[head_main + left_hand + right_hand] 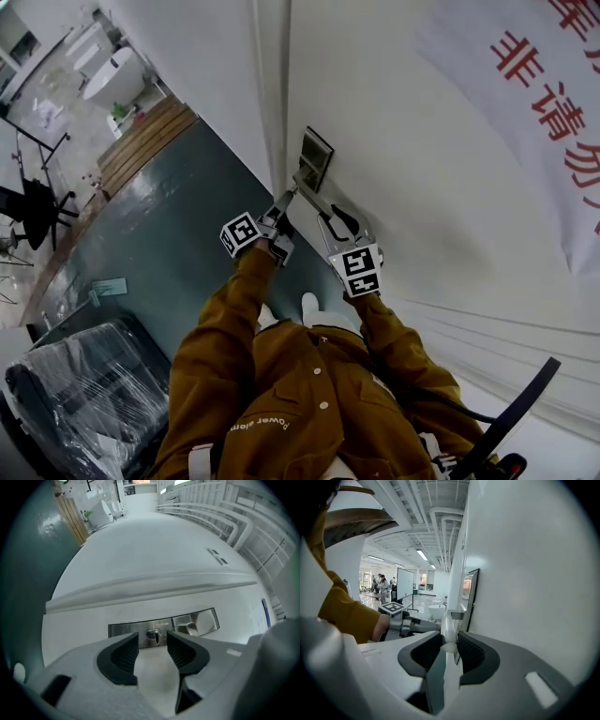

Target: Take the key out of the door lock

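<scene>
A steel lock plate point(126, 630) sits on the white door point(394, 141), with a small key point(153, 634) standing out of its cylinder. My left gripper point(153, 643) is open, its dark pads either side of the key and just short of it, not pressing on it. In the head view the left gripper point(284, 208) points at the door's edge below the lock plate point(317, 150). My right gripper point(450, 641) is shut on the door handle point(447, 623), a pale lever that sticks out from the plate. The head view shows the right gripper point(314, 199) at the handle.
A dark green floor point(169, 216) runs left of the door. A plastic-wrapped black object point(75, 394) stands at the lower left, and wooden planks point(141, 141) and a white tub point(112, 75) lie further off. A white banner with red characters point(534, 94) hangs on the door's right.
</scene>
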### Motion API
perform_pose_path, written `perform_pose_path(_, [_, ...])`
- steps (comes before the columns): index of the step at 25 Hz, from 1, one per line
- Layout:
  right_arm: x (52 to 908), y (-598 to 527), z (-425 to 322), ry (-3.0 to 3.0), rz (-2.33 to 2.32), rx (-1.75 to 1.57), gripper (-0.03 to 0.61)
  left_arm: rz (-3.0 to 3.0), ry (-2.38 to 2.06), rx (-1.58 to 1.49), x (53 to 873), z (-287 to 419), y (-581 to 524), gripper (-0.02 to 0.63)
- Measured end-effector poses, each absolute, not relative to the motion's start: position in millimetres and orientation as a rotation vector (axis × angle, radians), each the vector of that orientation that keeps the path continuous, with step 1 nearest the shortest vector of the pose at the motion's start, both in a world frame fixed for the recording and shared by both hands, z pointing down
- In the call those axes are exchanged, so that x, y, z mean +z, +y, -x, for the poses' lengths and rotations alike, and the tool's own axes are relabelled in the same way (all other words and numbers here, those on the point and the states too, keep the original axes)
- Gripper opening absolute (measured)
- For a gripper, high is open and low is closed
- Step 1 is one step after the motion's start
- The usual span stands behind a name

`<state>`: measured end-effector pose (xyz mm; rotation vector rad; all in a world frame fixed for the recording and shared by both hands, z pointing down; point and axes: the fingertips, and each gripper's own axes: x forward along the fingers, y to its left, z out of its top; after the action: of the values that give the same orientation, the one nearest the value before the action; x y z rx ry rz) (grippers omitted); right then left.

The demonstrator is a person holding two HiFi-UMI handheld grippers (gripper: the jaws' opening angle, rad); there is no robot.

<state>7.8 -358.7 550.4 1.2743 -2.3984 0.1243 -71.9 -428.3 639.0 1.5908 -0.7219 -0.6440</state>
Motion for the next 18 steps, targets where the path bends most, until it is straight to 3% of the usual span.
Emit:
perform_pose_path(6, [550.9, -359.0, -9.3, -2.393, -1.260, 0.131, 0.126, -1.596, -0.664, -0.666, 637.7, 55.4, -445.7, 0.148])
perform_pose_path(11, [551.4, -360.1, -8.7, -2.387, -1.256, 0.131, 0.126, -1.571, -0.625, -0.699, 634.1, 52.9, -450.7, 0.028])
perform_pose_path(18, [552.1, -360.3, -8.7, -2.383, -1.259, 0.140, 0.127, -1.486, -0.539, -0.686, 634.2, 50.9, -448.1, 0.021])
